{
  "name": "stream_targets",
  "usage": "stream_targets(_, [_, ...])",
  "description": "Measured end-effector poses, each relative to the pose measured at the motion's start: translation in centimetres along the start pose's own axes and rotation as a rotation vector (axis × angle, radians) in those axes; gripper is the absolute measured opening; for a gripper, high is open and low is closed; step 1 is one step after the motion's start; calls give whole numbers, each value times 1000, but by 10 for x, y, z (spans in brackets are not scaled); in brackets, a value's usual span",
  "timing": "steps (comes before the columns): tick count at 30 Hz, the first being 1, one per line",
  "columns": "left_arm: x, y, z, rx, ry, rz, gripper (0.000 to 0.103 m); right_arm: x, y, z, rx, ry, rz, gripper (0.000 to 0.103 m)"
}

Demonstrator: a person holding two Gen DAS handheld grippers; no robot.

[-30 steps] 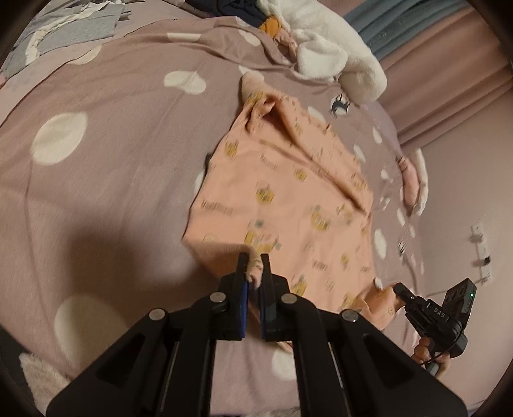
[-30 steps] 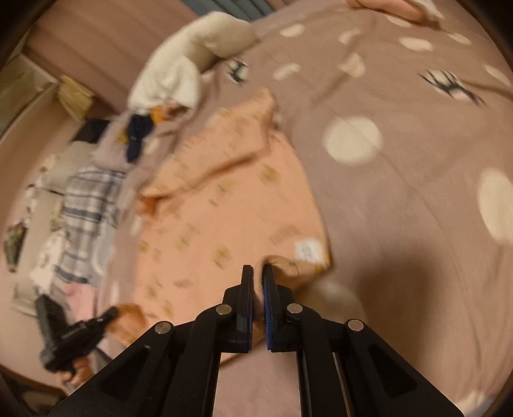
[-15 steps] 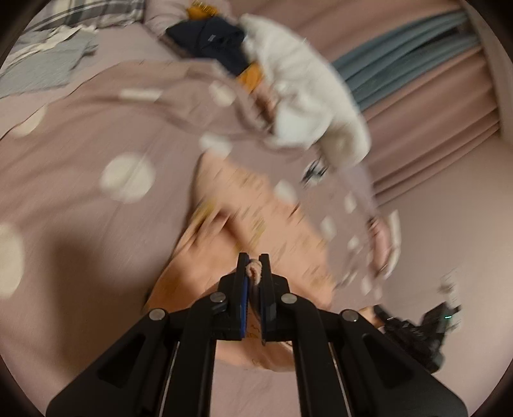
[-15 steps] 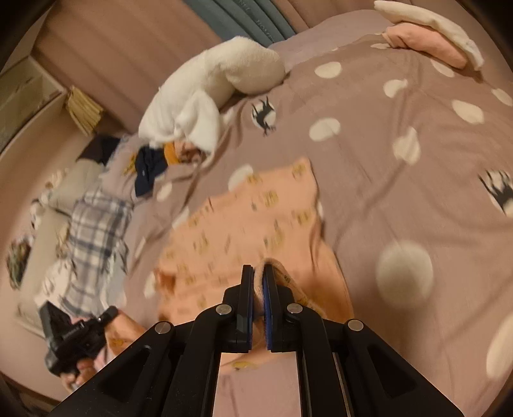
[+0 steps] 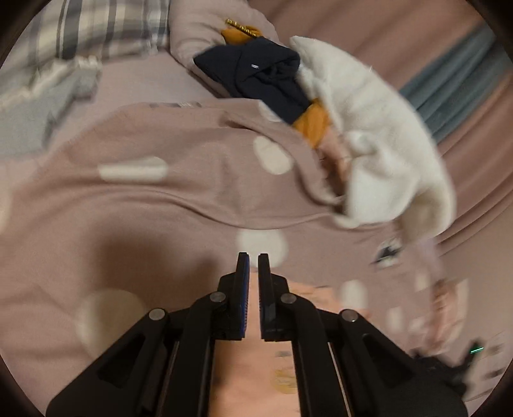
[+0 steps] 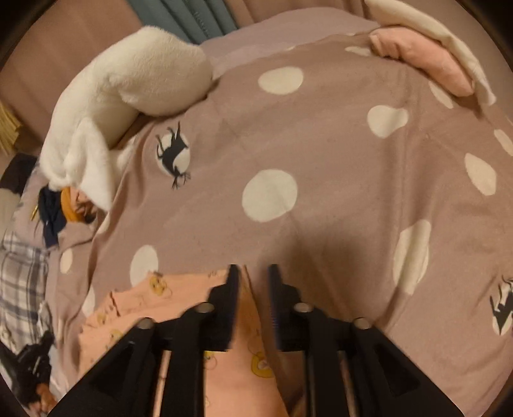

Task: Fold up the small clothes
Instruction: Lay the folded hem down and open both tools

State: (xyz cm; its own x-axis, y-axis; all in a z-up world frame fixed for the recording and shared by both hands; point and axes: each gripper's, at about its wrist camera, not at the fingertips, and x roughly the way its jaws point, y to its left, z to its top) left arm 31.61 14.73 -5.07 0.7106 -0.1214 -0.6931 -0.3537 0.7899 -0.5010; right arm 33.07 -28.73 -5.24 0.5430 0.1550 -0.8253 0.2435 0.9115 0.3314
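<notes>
A small peach garment with yellow bear prints [image 6: 179, 304] lies on the mauve polka-dot duvet [image 6: 320, 144], folded over on itself. It also shows under the left gripper [image 5: 256, 369]. My left gripper [image 5: 253, 263] stands low over its far edge with the jaws a narrow gap apart; the cloth runs between them. My right gripper [image 6: 253, 276] is over the garment's right far corner with its jaws parted, and the cloth lies loose beneath them. The other gripper shows at the lower left of the right wrist view [image 6: 29, 365].
A white fleece blanket [image 5: 378, 134] lies bunched at the far side, with navy [image 5: 266, 77] and mustard clothes beside it. A plaid pillow [image 5: 105, 25] and a grey garment [image 5: 29, 109] lie far left. A pink pillow [image 6: 426, 61] sits far right.
Both grippers carried the garment's near edge forward over the rest, folding it. The right jaws have opened and let go of the cloth. The left jaws have parted slightly.
</notes>
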Motion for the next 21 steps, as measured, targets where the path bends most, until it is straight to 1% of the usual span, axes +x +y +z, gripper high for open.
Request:
stream_targets(1, [-2, -1, -4, 44, 1, 21, 20, -3, -2, -6, -3, 14, 32, 41])
stream_targets(2, [-3, -1, -9, 87, 19, 26, 40, -6, -3, -11, -4, 22, 44, 50])
stream_targets(3, [-7, 0, -17, 122, 56, 11, 65, -11, -3, -16, -9, 25, 49, 53])
stream_targets(4, [-9, 3, -25, 134, 88, -13, 75, -19, -3, -25, -27, 23, 43, 57])
stream_targets(5, [-15, 5, -33, 139, 114, -45, 83, -25, -3, -32, -47, 29, 36, 59])
stream_targets(6, [-24, 9, -42, 138, 130, -79, 83, -30, -2, -38, -73, 45, 26, 61])
stream_targets(8, [-40, 14, -57, 151, 144, -110, 83, -45, -3, -53, -113, 73, -6, 62])
stream_targets(10, [-56, 18, -70, 168, 168, -107, 85, -58, -6, -68, -114, 78, -32, 64])
stream_targets(12, [-69, 23, -83, 157, 197, -103, 91, -70, -9, -83, -109, 98, -15, 68])
stream_targets(14, [-78, 29, -97, 140, 223, -108, 92, -79, -15, -96, -75, 119, 14, 70])
stream_targets(15, [-83, 32, -105, 125, 243, -129, 92, -81, -16, -101, -52, 126, 29, 71])
stream_targets(17, [-90, 37, -119, 83, 282, -176, 92, -85, -22, -113, 12, 140, 90, 74])
stream_targets(18, [-94, 42, -129, 54, 305, -208, 92, -87, -24, -120, 34, 146, 117, 74])
stream_targets(21, [-103, 47, -147, 9, 315, -251, 94, -94, -29, -145, 92, 146, 228, 74])
